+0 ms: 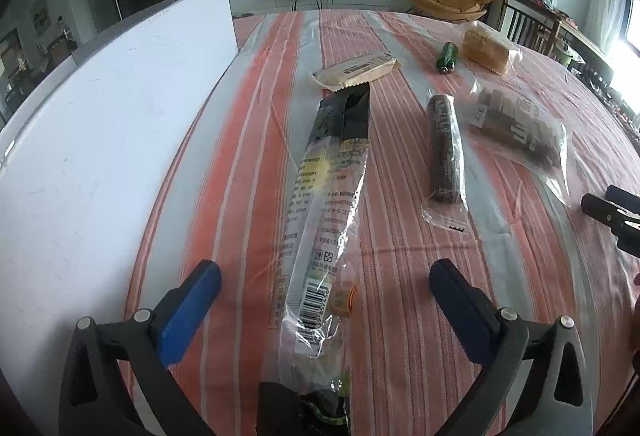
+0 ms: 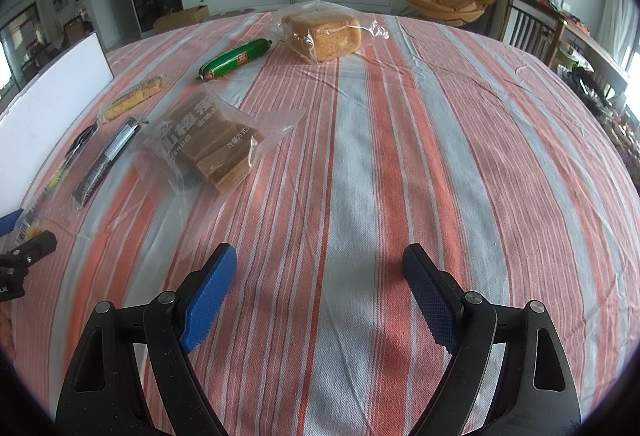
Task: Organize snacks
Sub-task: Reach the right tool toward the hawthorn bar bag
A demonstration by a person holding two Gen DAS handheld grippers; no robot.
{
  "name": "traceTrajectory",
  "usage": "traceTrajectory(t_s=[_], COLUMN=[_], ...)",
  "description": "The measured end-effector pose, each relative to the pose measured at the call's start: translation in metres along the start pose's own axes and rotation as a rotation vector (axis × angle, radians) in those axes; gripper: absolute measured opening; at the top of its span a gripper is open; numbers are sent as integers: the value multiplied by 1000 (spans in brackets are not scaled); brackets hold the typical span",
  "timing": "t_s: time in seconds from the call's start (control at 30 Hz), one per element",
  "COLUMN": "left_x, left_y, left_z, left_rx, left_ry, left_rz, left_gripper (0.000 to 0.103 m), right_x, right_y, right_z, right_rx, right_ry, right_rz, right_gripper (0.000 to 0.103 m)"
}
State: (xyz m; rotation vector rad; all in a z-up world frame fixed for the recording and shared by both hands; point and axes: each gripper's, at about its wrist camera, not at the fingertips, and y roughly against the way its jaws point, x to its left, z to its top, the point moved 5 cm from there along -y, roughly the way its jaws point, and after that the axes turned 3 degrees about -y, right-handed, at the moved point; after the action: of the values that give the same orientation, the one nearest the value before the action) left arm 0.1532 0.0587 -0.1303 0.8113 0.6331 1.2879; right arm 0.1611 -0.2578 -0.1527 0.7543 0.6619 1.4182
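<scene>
Long snack pack (image 1: 328, 196) lies flat, pointing bottom to top of frame, between wide left fingers (image 1: 192, 312). Right fingers (image 2: 210, 300) wide, holding nothing.

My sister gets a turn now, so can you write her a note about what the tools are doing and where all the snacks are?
Left tool: open, fingers on either side of the long corn packet, not closed on it.
Right tool: open, holding nothing, over bare striped tablecloth.
Snacks, all lying on the cloth: bread loaf at the far end, green sausage beside it, bag of brown bars, dark corn cob pack, yellow cracker pack.
White board stands along the left edge.
Done: nothing looks grouped yet.
Left: probably grip the long packet, then gather the rest.
</scene>
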Motion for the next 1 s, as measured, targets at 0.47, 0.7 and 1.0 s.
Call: traceTrajectory(t_s=[0.47, 0.7, 1.0], left_x=[0, 1, 0], left_y=[0, 0, 0], left_z=[1, 1, 1], left_rx=[0, 0, 0], left_ry=[3, 3, 4], left_rz=[-3, -3, -5], left_gripper=[103, 103, 103], right_x=[18, 80, 118], right_y=[37, -17, -55], right_z=[39, 84, 59], right_rx=[-152, 85, 254], right_ry=[144, 456, 659], right_rz=[145, 204, 187], right_gripper=[87, 87, 88])
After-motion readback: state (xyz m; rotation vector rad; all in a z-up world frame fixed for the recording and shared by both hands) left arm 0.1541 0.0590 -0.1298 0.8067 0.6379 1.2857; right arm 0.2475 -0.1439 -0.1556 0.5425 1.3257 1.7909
